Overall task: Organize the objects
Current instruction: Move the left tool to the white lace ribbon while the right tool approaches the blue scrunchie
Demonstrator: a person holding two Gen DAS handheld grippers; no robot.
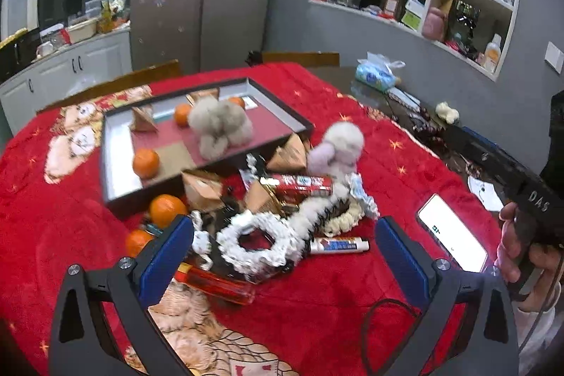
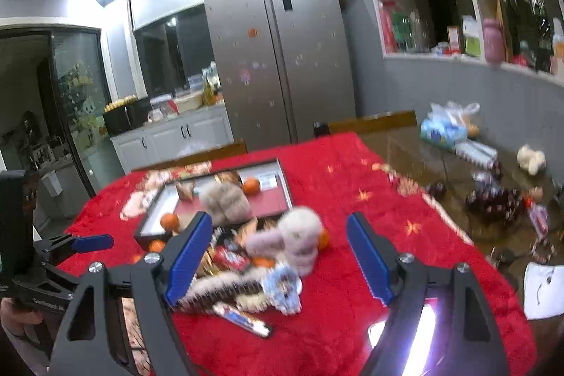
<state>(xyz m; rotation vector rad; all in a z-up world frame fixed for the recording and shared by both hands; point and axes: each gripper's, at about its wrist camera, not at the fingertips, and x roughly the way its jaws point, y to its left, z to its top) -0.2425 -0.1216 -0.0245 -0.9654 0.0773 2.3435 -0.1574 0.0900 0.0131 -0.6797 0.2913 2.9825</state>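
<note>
Both grippers hang above the pile on the red plush tablecloth (image 1: pixel 317 298), jaws spread wide, nothing between the pads of either.

Left gripper (image 1: pixel 283 251): the white ruffled fabric ring (image 1: pixel 255 242) lies directly between and just ahead of its 2 blue fingertips, nearer the left finger. The ring lies flat, hole up, partly over an orange-red transparent bottle (image 1: pixel 215 282) lying on its side. Just right of the ring, still inside the finger span, lies a small white tube with a dark cap (image 1: pixel 340 246); its long axis runs across the fingers, left to right.

Right gripper (image 2: pixel 278 259): the pile sits between its fingers too, but looks lower and further off; the view is blurred. A pale fluffy plush toy (image 2: pixel 299 238) is ahead between the pads.

Goal container, judged: the shallow dark-rimmed rectangular tray (image 1: pixel 282 108), beyond the pile, ahead and left of the left fingers. It already holds a grey-beige plush toy (image 1: pixel 220 125) and 3 oranges (image 1: pixel 145 162), among other items.

Judgement: the left gripper is nearer the ring. The tube's crosswise axis would need a wrist turn for a grip across its width.
</note>
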